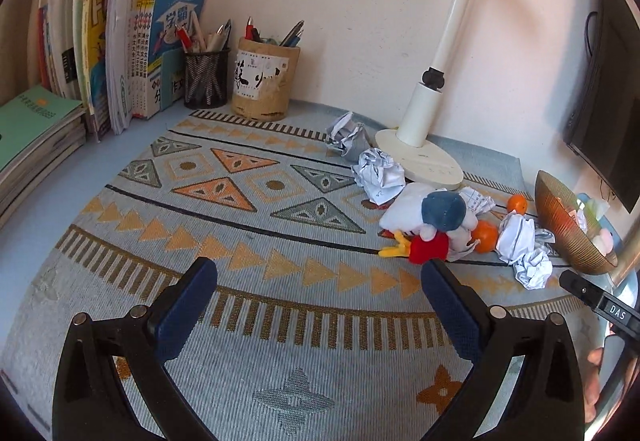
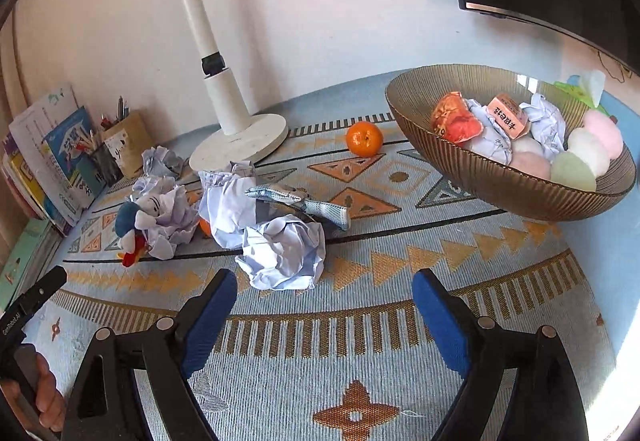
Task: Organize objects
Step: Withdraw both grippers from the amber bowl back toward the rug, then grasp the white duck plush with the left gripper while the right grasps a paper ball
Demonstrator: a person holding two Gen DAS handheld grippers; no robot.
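Note:
A plush duck toy lies on the patterned mat among crumpled paper balls and two oranges. My left gripper hovers open over bare mat, with the duck just beyond its right fingertip. My right gripper is open with nothing between its fingers. A crumpled paper ball sits just ahead of its left finger. Behind that lie a silver wrapper, more paper, the duck and an orange. A ribbed brown bowl at right holds snack packets, paper balls and pastel puffs.
A white lamp base stands at the back by the wall. Two pen holders and a row of books fill the back left corner. A dark monitor hangs at the right. A hand holds the other gripper's body at the left edge.

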